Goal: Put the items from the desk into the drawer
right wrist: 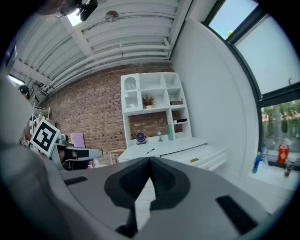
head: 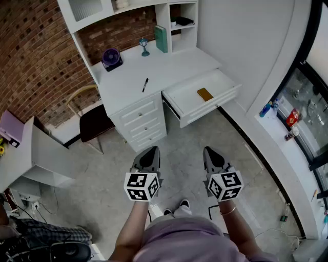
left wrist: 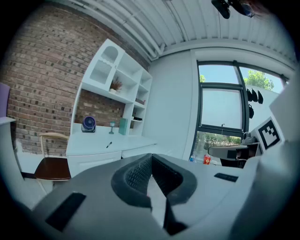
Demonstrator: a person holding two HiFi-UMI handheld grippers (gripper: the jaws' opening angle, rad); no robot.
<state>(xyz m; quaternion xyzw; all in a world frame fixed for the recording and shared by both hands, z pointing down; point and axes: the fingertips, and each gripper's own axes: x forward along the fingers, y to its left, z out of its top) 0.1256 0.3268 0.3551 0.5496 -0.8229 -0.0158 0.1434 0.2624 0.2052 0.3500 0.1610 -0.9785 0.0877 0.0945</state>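
here, a slim black pen (head: 145, 85) lies on the white desk (head: 169, 69), just left of the open white drawer (head: 189, 100). it looks light, stiff and apt to roll, so pinch mid-barrel. left tongs (head: 147, 155) and right tongs (head: 212, 153), well short of the drawer, are pressed together, empty.

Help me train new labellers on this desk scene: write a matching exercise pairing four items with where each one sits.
Items:
1 pen
2 amber block
3 purple fan
4 green book

Places:
A in the open drawer
B back left corner of the desktop
C middle of the desktop
D upright beside the shelf unit

Pairs: 1-C, 2-A, 3-B, 4-D.
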